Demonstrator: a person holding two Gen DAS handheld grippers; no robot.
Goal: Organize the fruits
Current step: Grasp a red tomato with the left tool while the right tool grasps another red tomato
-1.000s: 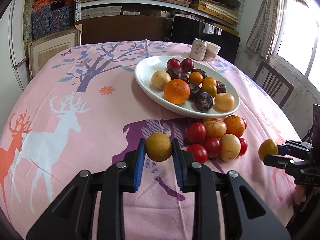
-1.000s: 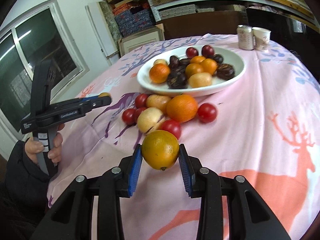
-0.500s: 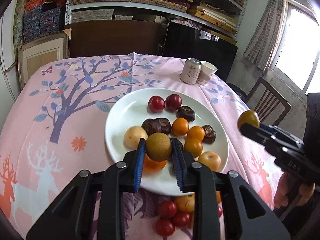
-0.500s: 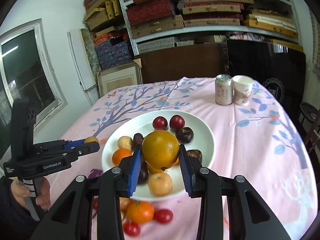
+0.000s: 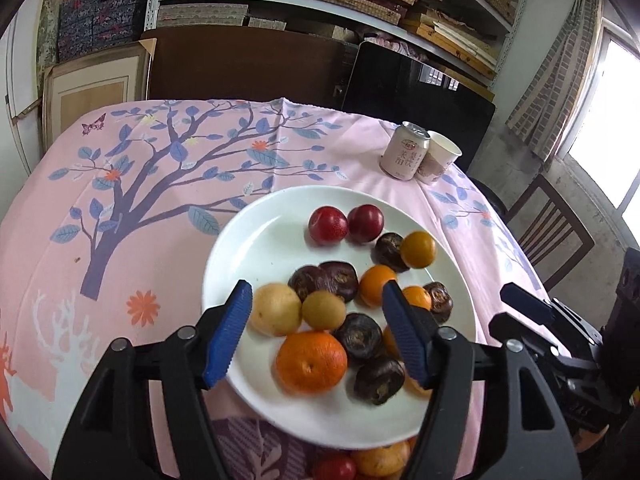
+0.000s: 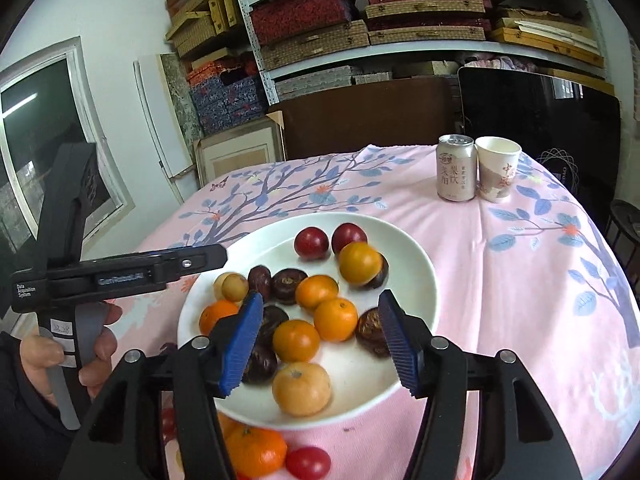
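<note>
Pink tree-print cloth [image 5: 168, 184] covers the table under my white plate [image 5: 256, 240]. My left gripper [image 5: 316, 332] has just been opening, its jaws spread around a small brown fruit [image 5: 324, 310] on the plate. My right gripper [image 6: 320, 340] has also just been opening, empty; a yellow-orange fruit [image 6: 359, 263] sits near the plate's far rim.

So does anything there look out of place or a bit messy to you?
Only that some fruit lies off the white plate: an orange and a red fruit sit on the pink tablecloth at its near edge. Nothing looks spilled or damaged; the can and paper cup stand upright.
</note>
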